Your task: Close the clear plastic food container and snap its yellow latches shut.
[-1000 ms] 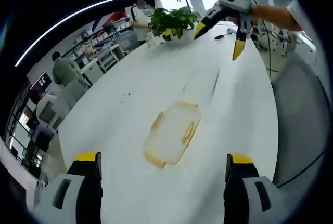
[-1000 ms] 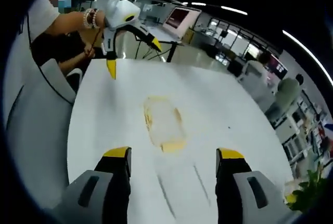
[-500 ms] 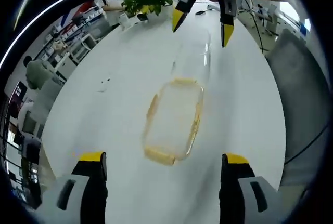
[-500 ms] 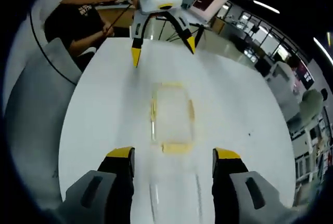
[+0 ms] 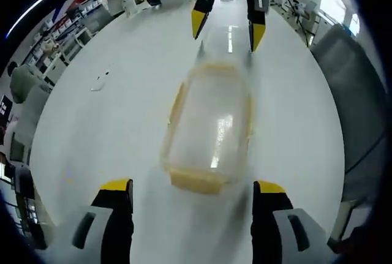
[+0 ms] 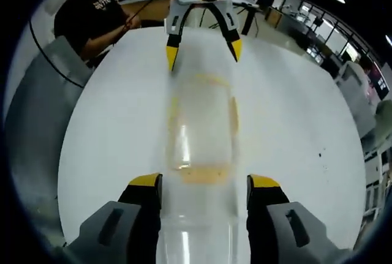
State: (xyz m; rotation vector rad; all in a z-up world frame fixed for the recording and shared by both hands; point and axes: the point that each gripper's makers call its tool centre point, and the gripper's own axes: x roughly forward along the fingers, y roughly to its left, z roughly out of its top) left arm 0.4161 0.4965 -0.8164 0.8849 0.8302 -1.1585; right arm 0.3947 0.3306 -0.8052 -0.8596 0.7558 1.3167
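Both hand-held grippers have closed in on the container (image 5: 208, 129) from opposite ends. Left hand-held gripper (image 5: 191, 206) and right hand-held gripper (image 6: 204, 201) stand jaws apart, empty. Its long axis runs straight ahead between them, about equally near on the surface (image 5: 92, 135).

A person's dark shirt (image 6: 92, 8) in the right gripper view carries a small line of white print, too small and blurred to read. No other text, label, brand, number or sign is legible in either view.

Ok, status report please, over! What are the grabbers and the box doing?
Left gripper open, right gripper open, facing across the clear plastic yellow-latched container. Neither touching it. Nothing between.
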